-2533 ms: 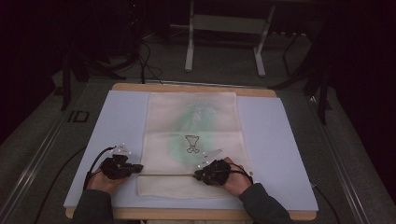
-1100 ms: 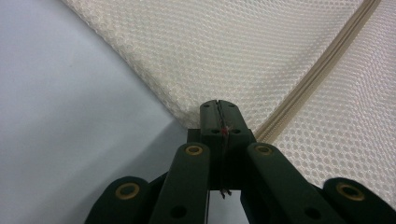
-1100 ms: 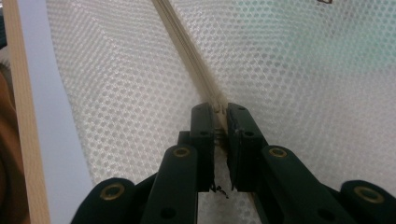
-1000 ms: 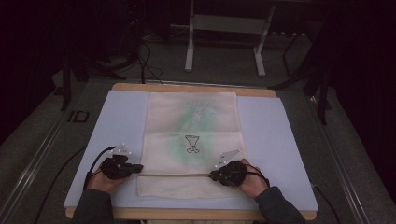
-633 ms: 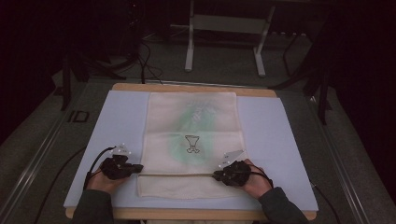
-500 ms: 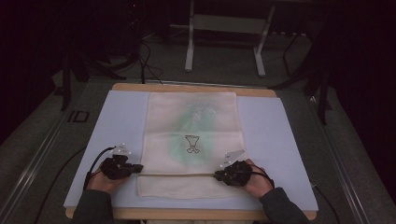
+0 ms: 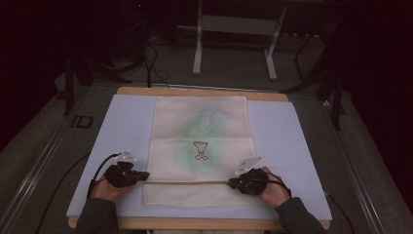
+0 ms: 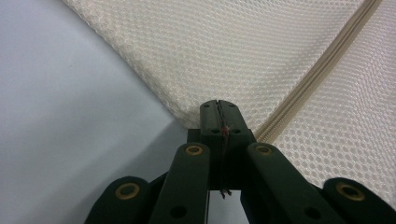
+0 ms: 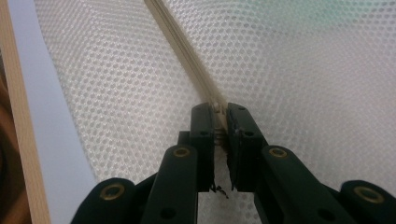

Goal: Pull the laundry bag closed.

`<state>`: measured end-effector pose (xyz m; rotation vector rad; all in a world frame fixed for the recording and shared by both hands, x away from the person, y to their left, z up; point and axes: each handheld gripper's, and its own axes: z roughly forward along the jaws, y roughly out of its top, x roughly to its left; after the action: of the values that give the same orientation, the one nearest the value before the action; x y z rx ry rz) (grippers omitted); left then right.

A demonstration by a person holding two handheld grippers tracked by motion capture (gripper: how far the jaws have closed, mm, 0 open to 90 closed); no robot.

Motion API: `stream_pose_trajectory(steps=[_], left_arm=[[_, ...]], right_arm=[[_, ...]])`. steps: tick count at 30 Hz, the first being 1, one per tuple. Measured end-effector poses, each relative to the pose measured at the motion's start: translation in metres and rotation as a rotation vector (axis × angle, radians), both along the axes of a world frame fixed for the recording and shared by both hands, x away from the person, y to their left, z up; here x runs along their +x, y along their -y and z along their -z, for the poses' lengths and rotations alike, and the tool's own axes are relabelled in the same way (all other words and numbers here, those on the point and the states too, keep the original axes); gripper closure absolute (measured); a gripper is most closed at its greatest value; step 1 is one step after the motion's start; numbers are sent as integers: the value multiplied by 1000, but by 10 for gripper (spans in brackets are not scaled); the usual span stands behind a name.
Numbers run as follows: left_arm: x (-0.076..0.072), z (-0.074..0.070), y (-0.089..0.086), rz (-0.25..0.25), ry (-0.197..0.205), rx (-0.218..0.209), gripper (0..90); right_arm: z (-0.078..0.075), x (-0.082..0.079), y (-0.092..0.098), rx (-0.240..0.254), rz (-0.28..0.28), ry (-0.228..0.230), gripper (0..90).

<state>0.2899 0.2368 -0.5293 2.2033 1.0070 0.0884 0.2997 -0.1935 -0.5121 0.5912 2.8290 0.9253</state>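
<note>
A cream mesh bag (image 7: 202, 126) lies flat on the pale blue mat (image 7: 126, 126), with a green garment and a small drawn figure (image 7: 200, 150) showing through it. A tan zipper (image 7: 187, 183) runs across its near part. My left gripper (image 7: 145, 175) is shut on the bag's left edge at the zipper's end; in the left gripper view the jaws (image 8: 219, 105) pinch the mesh (image 8: 224, 51) beside the zipper (image 8: 322, 65). My right gripper (image 7: 231, 184) is shut on the zipper pull (image 9: 217, 108), with the zipper (image 9: 180, 42) running away from it.
The mat lies on a wooden table whose edge (image 7: 195, 223) shows at the front. A metal stand (image 7: 234, 24) and cables (image 7: 146, 58) sit on the dark floor beyond the table. Bare mat (image 7: 287, 136) lies right of the bag.
My right gripper has slid to the right along the zipper, from near the bag's middle toward its right side. The left gripper has stayed where it was.
</note>
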Motion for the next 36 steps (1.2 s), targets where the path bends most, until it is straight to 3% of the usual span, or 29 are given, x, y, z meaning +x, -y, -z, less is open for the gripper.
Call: stream_pose_trajectory(steps=[36], left_arm=[[-1, 0, 0, -1, 4, 3, 898]], right_arm=[[-4, 2, 18, -6, 14, -12, 823]])
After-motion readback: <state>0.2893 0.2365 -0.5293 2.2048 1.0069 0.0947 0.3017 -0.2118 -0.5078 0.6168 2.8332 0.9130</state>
